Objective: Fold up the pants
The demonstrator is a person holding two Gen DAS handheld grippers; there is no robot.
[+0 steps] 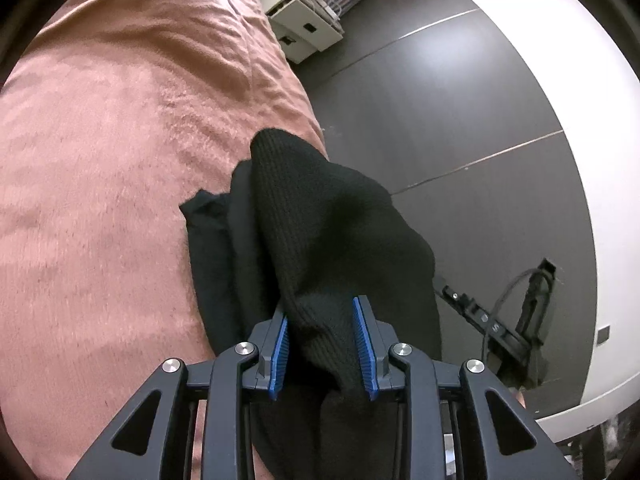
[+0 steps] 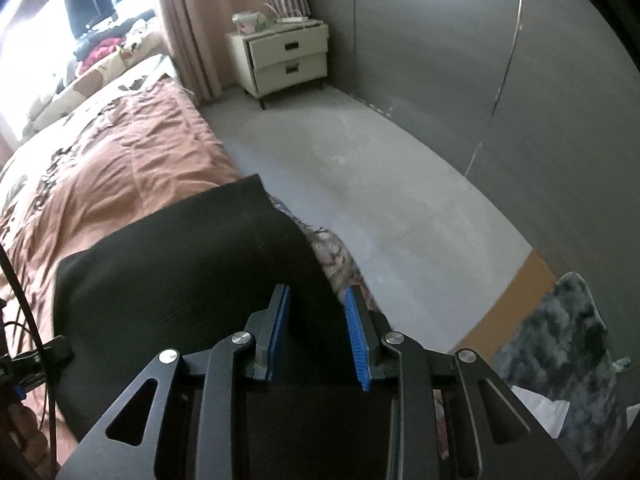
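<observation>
pants (image 2: 180,264) on bed (image 2: 120,160) near its edge, floor (image 2: 360,184) right of bed, nightstand (image 2: 286,60) behind at wall.

Black ribbed knit is seen on the pants (image 1: 332,220). Blue ridged pads (image 1: 362,344) are carried on dark grey fingers. The bedspread (image 1: 120,140) is dusty pink; the nightstand (image 2: 286,60) is cream. The rug (image 2: 560,344) is mottled grey-green.

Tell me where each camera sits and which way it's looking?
Left wrist: on the left gripper, looking down along its fingers at bunched black pants, the pink bed cover and dark floor.
Right wrist: on the right gripper, looking across flatter pants toward the nightstand.
Shared: pants, bed, nightstand.
</observation>
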